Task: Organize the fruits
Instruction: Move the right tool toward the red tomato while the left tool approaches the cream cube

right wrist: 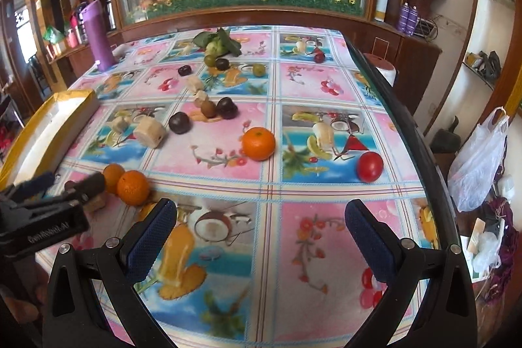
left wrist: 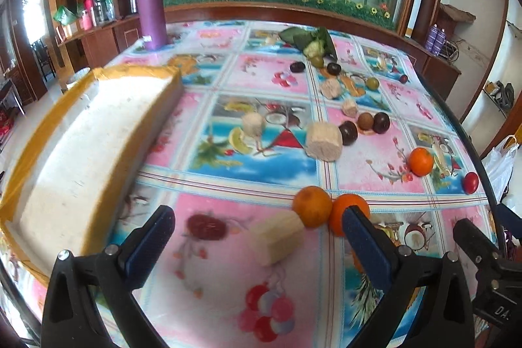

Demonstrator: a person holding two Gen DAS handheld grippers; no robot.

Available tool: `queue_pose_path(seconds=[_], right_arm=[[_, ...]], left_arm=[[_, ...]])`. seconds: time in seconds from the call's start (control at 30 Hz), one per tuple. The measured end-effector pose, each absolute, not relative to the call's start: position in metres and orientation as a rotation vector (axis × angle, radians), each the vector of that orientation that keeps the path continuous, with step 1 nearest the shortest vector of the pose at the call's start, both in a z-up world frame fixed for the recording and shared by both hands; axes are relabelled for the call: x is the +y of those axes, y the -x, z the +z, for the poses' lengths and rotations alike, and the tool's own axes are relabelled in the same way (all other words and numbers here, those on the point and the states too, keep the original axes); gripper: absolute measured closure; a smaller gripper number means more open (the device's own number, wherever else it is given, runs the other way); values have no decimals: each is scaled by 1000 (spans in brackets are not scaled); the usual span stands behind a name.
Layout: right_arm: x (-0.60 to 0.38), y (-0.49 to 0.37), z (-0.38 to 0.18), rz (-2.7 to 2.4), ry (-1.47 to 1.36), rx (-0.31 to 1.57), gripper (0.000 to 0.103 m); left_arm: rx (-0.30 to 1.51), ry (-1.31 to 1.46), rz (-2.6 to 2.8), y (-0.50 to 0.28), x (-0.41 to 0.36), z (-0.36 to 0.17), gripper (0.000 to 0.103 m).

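Observation:
In the left wrist view my left gripper [left wrist: 259, 234] is open just above the tablecloth, and a pale cut chunk [left wrist: 277, 235] lies between its fingers, untouched. Two oranges [left wrist: 311, 206] [left wrist: 349, 211] touch each other just beyond it; the right finger [left wrist: 365, 240] overlaps the second one. A third orange [right wrist: 258, 143] and a red tomato [right wrist: 369, 166] lie farther out, ahead of my right gripper [right wrist: 261, 237], which is open over bare cloth. Dark round fruits [right wrist: 179, 122] and more pale chunks [right wrist: 150, 131] are scattered mid-table. A white foam tray [left wrist: 81, 152] with a yellow taped rim sits to the left.
A purple bottle [left wrist: 151, 8] stands at the far left corner. Green leaves with small green fruits [right wrist: 217, 44] lie at the back. The table's dark right edge [right wrist: 407, 126] drops to a floor with a white plastic bag [right wrist: 479, 165]. A glass flower panel backs the table.

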State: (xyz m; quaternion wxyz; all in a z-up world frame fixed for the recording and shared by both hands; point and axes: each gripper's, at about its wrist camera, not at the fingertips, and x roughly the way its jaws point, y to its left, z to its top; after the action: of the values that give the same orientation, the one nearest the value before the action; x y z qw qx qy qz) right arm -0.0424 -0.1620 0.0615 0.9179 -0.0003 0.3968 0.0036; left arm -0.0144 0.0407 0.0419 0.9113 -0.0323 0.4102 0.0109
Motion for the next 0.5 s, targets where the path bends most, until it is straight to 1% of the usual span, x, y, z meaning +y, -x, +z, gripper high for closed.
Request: queue_pose_path(seconds=[0.3, 0.5], right_arm=[[-148, 63, 76, -17, 25, 723, 0], [-137, 68, 77, -8, 70, 710, 0]], left_arm=[[768, 41, 44, 37, 55, 59, 0], [739, 52, 52, 43, 61, 64, 0]])
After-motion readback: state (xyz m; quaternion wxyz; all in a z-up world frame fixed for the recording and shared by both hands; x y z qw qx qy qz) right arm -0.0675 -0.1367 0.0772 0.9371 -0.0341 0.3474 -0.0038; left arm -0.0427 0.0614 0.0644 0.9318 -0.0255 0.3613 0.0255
